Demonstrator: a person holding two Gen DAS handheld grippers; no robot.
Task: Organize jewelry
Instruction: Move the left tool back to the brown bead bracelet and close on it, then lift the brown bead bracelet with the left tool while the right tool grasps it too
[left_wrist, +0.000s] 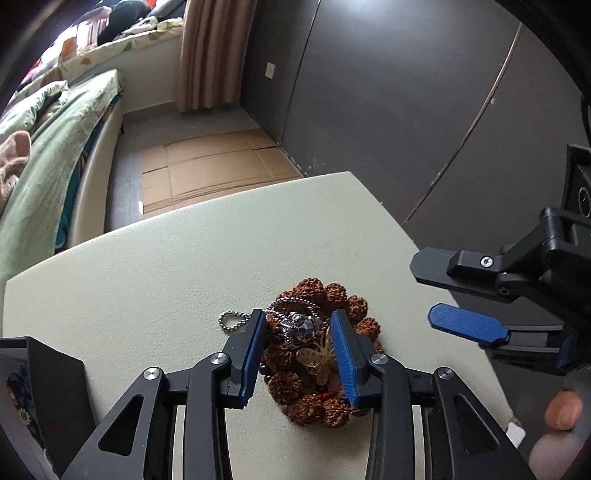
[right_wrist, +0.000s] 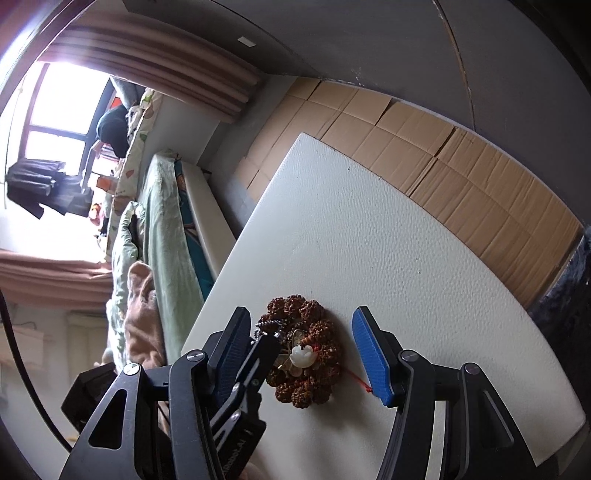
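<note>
— Where the jewelry pile (left_wrist: 314, 354) lies, near the front middle of the white table (left_wrist: 166, 266), what is in it?

— A ring of knobbly brown seed beads (left_wrist: 334, 295), with a silver ball chain (left_wrist: 234, 320) coiled over it. One loop of the chain trails off to the left onto the bare top. A faceted silver pendant (left_wrist: 301, 326) sits in the middle, and a pale butterfly charm (left_wrist: 317, 360) just below it. From the right wrist view a small white carved bead (right_wrist: 301, 355) and a red thread (right_wrist: 356, 378) also show.

— And the left gripper (left_wrist: 299, 325)?

— Its jaws are parted, one blue pad on each side of the pendant. They look close to it, though I cannot tell whether they touch. Nothing is lifted.

— The right gripper (right_wrist: 304, 334)?

— Wide open and holding nothing. It is off to the right side of the pile, and in its own view the pile lies between its fingers.

— Around them?

— A dark box (left_wrist: 40, 391) at the table's left edge, flattened cardboard (left_wrist: 207, 166) on the floor beyond, a bed with green bedding (left_wrist: 55, 155) to the left, and a pink curtain (left_wrist: 210, 55).
</note>
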